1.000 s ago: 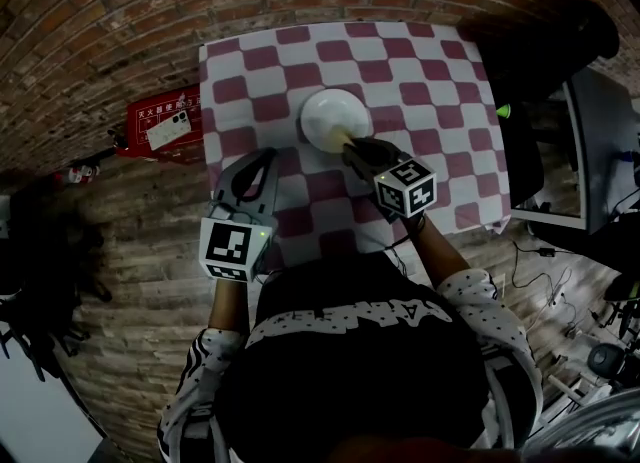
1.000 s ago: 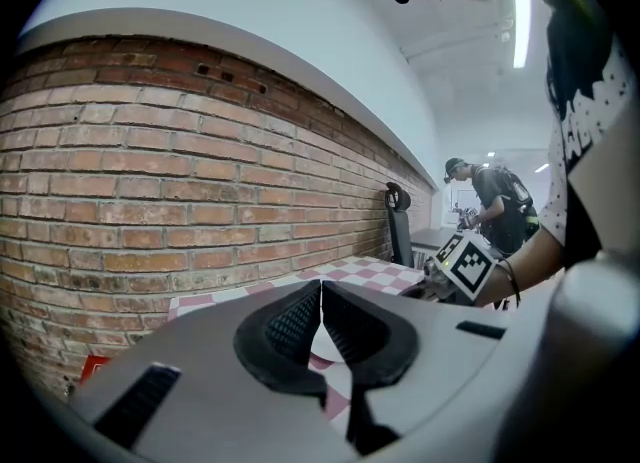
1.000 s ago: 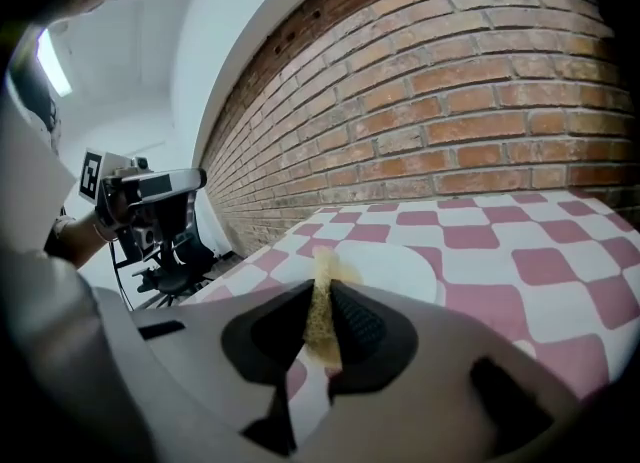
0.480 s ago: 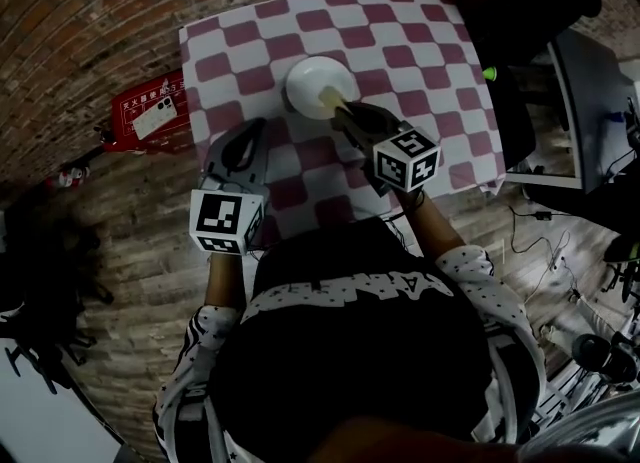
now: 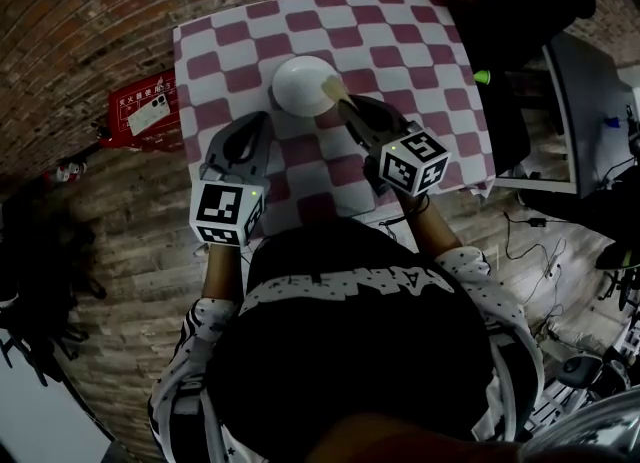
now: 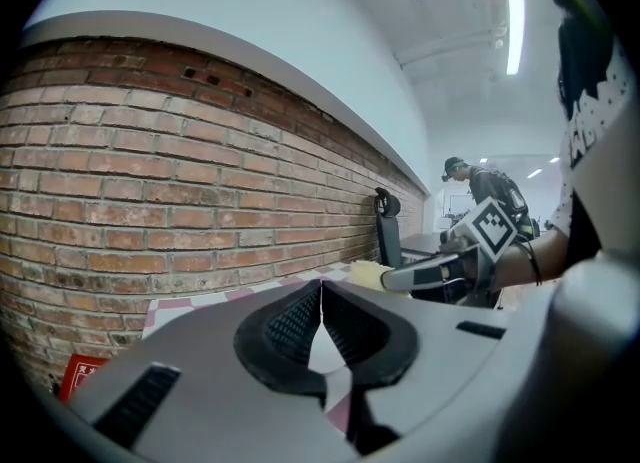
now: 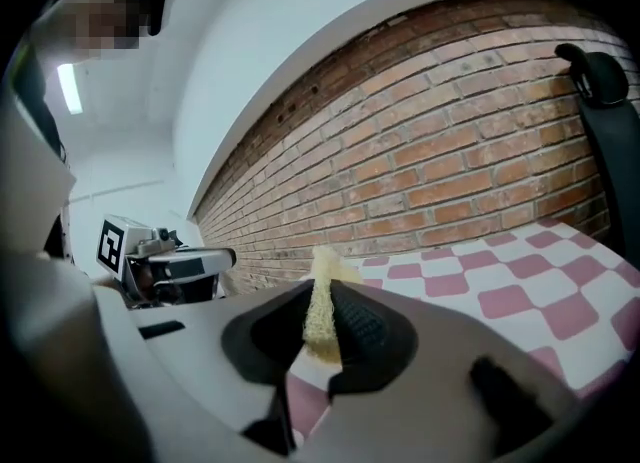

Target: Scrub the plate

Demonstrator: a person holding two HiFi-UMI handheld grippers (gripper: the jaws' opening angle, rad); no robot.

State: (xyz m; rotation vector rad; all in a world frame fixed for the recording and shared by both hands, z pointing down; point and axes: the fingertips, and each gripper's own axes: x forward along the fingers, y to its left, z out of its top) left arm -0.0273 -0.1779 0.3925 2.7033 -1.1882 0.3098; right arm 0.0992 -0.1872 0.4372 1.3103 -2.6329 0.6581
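A white plate sits on the red-and-white checked tablecloth. My right gripper is shut on a yellow sponge, which touches the plate's right rim. In the right gripper view the sponge stands pinched upright between the jaws. My left gripper hovers just below and left of the plate, jaws shut with nothing between them. In the left gripper view its jaws meet, and the right gripper with the sponge shows beyond them.
A red box lies on the brick floor left of the table. A black chair and a desk stand at the right. A brick wall runs behind the table. A person stands far off.
The head view has shifted, so the table sits higher and further left. The left gripper has come closer to the plate. The sponge stays at the plate's right rim.
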